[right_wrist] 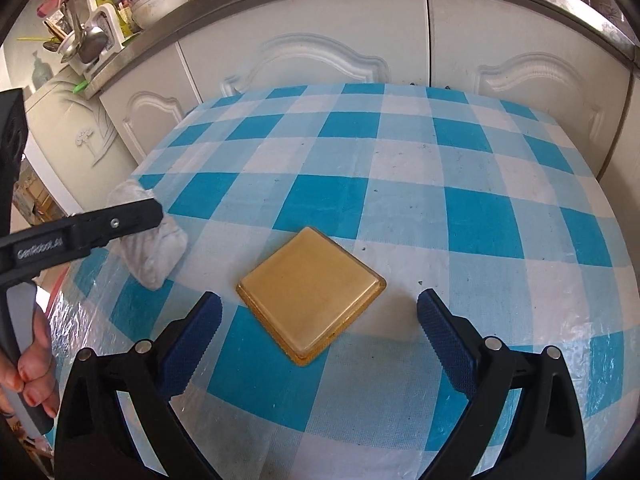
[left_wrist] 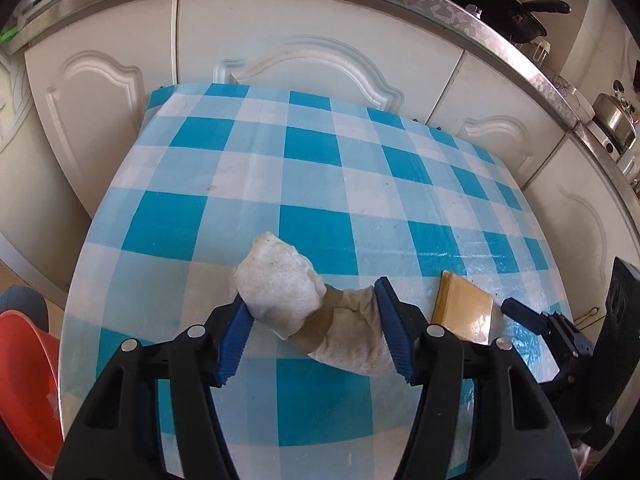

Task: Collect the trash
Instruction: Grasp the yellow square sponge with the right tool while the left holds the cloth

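A crumpled white tissue wad (left_wrist: 288, 296) with a brownish stain sits between the blue pads of my left gripper (left_wrist: 312, 308), which is shut on it just above the checked tablecloth (left_wrist: 320, 160). In the right wrist view the same tissue (right_wrist: 156, 248) shows at the table's left edge, under the left gripper's black finger (right_wrist: 120, 220). A square golden plastic tray (right_wrist: 312, 292) lies upside down on the cloth. My right gripper (right_wrist: 320, 304) stands open, its fingers on either side of the tray's near corner without touching it. The tray (left_wrist: 464, 312) also shows at the right of the left wrist view.
A red plastic basin (left_wrist: 24, 380) stands low beside the table's left edge. White cabinet doors (left_wrist: 320, 52) close off the far side, under a steel counter with a black pan (left_wrist: 500, 8) and pots. A hand (right_wrist: 32, 380) grips the left tool's handle.
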Available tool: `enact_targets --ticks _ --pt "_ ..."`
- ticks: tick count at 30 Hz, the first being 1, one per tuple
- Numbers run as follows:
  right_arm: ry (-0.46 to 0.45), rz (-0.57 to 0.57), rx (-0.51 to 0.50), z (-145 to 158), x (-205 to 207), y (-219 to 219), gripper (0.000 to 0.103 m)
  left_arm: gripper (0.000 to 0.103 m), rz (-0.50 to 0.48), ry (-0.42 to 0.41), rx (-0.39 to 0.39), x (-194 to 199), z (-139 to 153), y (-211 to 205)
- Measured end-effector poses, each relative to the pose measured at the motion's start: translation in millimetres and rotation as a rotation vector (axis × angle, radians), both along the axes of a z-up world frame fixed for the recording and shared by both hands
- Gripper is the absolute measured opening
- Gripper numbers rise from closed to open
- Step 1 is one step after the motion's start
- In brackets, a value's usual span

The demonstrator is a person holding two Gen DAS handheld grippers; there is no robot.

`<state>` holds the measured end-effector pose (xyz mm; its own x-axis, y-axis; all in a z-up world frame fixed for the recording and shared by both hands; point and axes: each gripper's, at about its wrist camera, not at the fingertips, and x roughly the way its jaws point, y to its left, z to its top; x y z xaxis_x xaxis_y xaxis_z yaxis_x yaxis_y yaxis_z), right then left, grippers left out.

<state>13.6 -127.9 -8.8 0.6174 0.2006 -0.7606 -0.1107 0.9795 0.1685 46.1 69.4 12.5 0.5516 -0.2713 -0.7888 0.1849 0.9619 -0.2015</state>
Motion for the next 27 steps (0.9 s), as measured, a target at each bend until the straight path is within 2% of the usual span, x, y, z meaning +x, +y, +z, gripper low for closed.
enact_targets --ticks 4,6,8,12,14,17,21,22,25,27 --pt "0.006 -0.002 -0.046 -0.1 0.8 6.0 0.096 0.061 0.003 -0.021 0.039 -12.4 0.0 3.6" --pt "0.006 -0.01 -0.078 -0.2 0.3 9.2 0.091 0.061 0.001 -0.019 0.044 -16.9 -0.8 4.9" --pt "-0.002 -0.024 -0.126 -0.1 0.1 12.1 0.076 0.061 0.0 -0.026 0.056 -21.1 -0.5 4.5" --pt "-0.01 -0.034 -0.141 0.1 -1.1 10.5 0.066 0.061 -0.01 -0.044 0.076 -29.2 2.9 2.2" --pt "-0.017 -0.044 -0.137 1.1 -2.4 8.4 0.049 0.061 -0.02 -0.061 0.101 -34.2 5.2 -0.8" --pt "-0.021 -0.057 -0.123 1.8 -2.5 3.9 0.038 0.061 -0.031 -0.071 0.114 -40.2 7.7 -3.9" --pt "-0.022 -0.055 -0.075 2.2 -3.0 -2.9 0.037 0.061 -0.041 -0.085 0.133 -46.0 10.4 -6.1" --pt "-0.022 -0.056 -0.062 2.3 -3.1 -4.8 0.04 0.061 -0.042 -0.085 0.136 -47.2 10.7 -6.3" --pt "-0.016 -0.067 -0.038 2.3 -1.5 -8.3 0.077 0.061 -0.043 -0.092 0.151 -50.2 10.5 -6.8" --pt "-0.018 -0.067 -0.023 2.9 -0.4 -7.7 0.077 0.061 -0.044 -0.092 0.158 -51.4 9.6 -7.2"
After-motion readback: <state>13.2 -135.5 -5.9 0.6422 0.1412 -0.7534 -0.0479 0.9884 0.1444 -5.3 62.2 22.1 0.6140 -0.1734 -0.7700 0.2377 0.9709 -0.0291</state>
